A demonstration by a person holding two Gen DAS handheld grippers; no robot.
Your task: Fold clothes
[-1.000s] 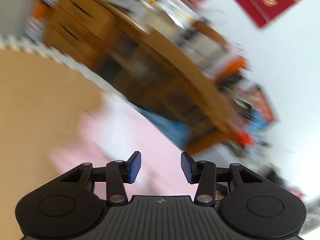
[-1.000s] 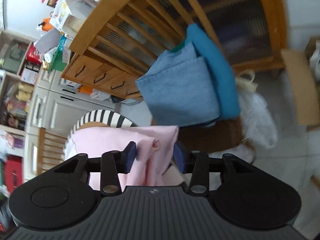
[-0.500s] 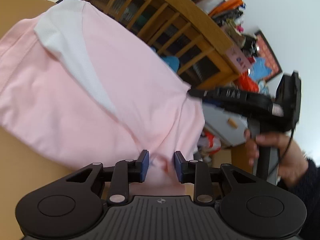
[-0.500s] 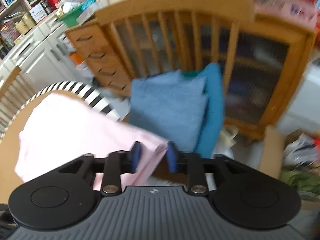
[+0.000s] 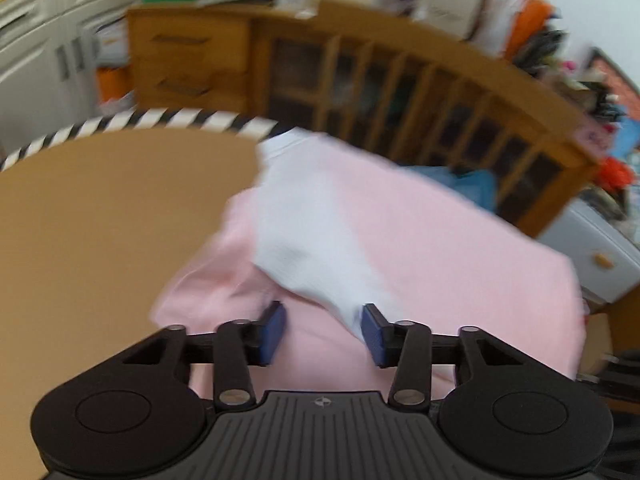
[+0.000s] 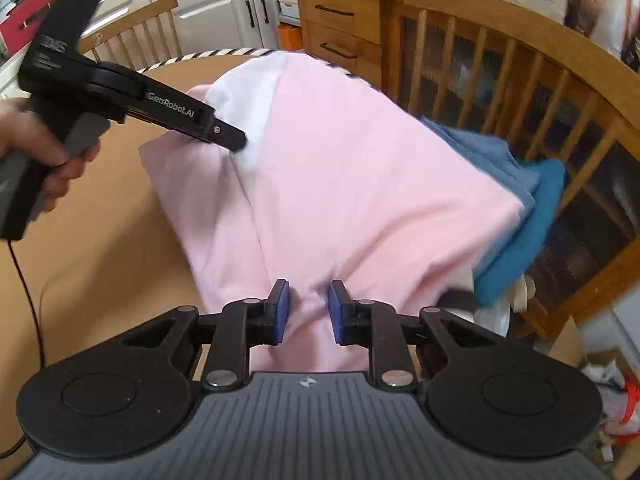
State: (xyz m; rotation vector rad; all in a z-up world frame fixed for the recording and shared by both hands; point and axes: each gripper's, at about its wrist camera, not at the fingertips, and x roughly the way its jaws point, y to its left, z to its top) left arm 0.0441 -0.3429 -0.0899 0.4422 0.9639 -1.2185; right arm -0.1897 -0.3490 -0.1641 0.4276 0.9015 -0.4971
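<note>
My right gripper (image 6: 306,312) has its blue pads (image 6: 280,312) drawn close with a bunch of the pink garment (image 6: 352,184) pinched between them at its near edge. My left gripper (image 5: 323,334) stands spread, its pads (image 5: 272,332) wide apart over the same cloth with nothing clamped; from the right wrist view its black tip (image 6: 230,138) sits at the far left part of the garment, but I cannot tell whether it touches. The pink garment lies on the tan tabletop (image 5: 100,220), long axis running from me toward the far striped table edge (image 5: 160,120), with its white panel (image 5: 304,224) pointing away at the far end. Its right side drapes past the table toward folded blue clothes (image 6: 516,200) stacked in front of the wooden cabinet (image 6: 500,64).
</note>
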